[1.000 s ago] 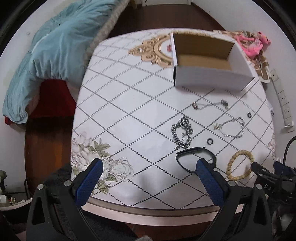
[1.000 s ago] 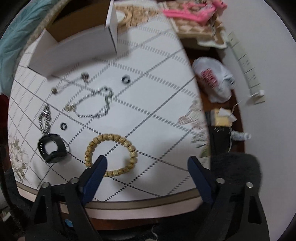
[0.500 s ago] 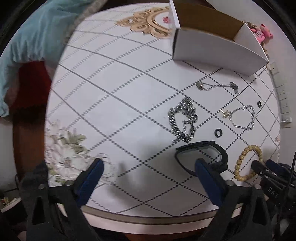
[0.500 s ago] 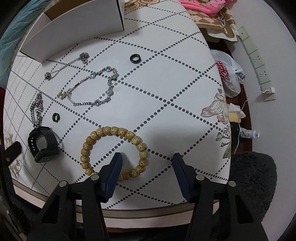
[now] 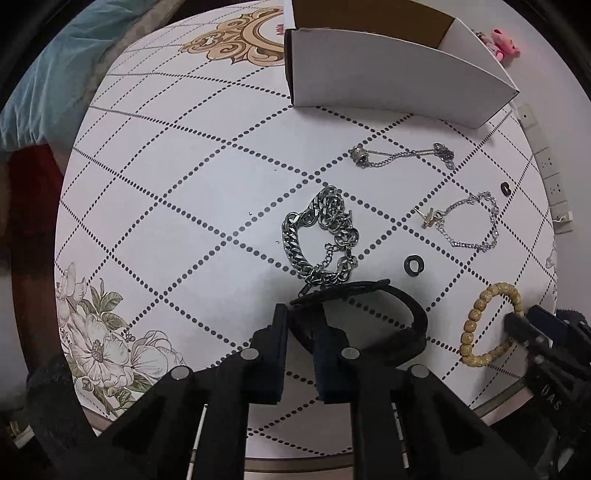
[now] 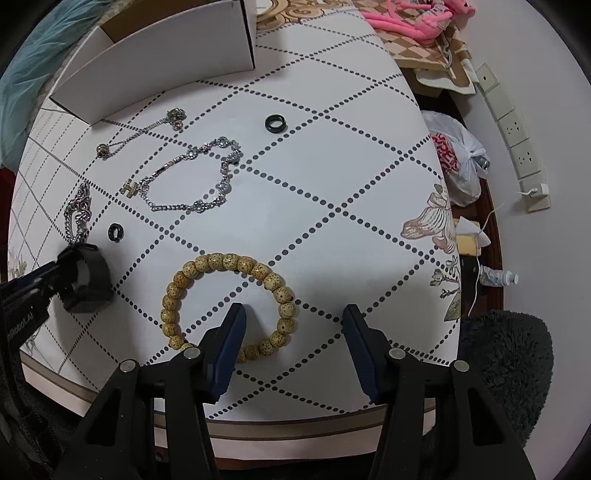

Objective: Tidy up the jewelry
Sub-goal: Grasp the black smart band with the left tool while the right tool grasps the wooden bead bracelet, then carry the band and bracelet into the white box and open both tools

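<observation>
The left claw (image 5: 301, 325) is pinched narrow on a black watch band (image 5: 402, 328), its near edge hidden behind the fingers. The right claw (image 6: 293, 325) stands wide, one finger inside a ring of speckled tan beads (image 6: 225, 302). Beyond them lie three silver chains, two black rings and one white box (image 5: 388, 77) on the table (image 5: 166, 166).

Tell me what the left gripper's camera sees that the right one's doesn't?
Only the left view shows the teal blanket clearly, the gold medallion, and the left gripper shut on the black wristband. Only the right view shows the plastic bag, pink toy and open right gripper astride the bead bracelet. Both show the white box, chains and rings.
</observation>
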The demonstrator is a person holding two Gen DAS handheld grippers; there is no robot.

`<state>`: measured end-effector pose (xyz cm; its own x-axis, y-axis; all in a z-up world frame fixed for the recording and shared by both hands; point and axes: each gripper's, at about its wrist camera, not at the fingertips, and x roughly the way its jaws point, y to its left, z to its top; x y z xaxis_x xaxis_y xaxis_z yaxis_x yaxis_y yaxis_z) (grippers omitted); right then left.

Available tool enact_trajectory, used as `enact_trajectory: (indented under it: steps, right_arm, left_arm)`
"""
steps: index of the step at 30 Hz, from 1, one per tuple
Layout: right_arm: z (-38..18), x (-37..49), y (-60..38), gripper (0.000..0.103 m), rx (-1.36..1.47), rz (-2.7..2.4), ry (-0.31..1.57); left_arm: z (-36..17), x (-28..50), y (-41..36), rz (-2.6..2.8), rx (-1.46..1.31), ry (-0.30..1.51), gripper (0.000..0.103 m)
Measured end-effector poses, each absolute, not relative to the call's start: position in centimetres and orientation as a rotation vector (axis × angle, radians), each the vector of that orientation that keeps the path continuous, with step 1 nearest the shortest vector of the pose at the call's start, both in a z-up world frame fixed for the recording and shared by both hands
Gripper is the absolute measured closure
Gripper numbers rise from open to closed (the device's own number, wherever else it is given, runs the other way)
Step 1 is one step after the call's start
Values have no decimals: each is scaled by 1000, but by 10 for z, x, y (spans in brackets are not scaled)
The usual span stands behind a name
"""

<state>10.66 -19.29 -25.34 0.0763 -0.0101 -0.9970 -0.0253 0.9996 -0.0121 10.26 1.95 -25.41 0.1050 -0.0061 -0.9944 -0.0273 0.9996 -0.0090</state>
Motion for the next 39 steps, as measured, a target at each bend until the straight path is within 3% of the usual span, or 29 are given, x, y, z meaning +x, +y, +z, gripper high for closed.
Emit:
enact_trajectory:
  steps: [1, 2, 20, 33, 39]
  right_arm:
    - [-251, 105, -191, 87, -36, 14, 1484]
    - [-252, 104, -190, 93, -37, 12, 1488]
    - [-171, 106, -195, 94, 134, 163, 1302]
    - [-80, 195, -179, 94, 136, 268, 1113]
    - [-82, 254, -163, 94, 129, 275, 1107]
  left_arm:
    - [-255, 101, 20, 19, -28, 1460, 94]
    - [-254, 100, 20, 20, -28, 1456, 94]
    - [-161, 74, 18, 11, -81, 1286, 96]
    - [-110, 196, 15, -11, -96, 1138, 96]
    - [-110, 251, 18, -27, -120, 1133, 96]
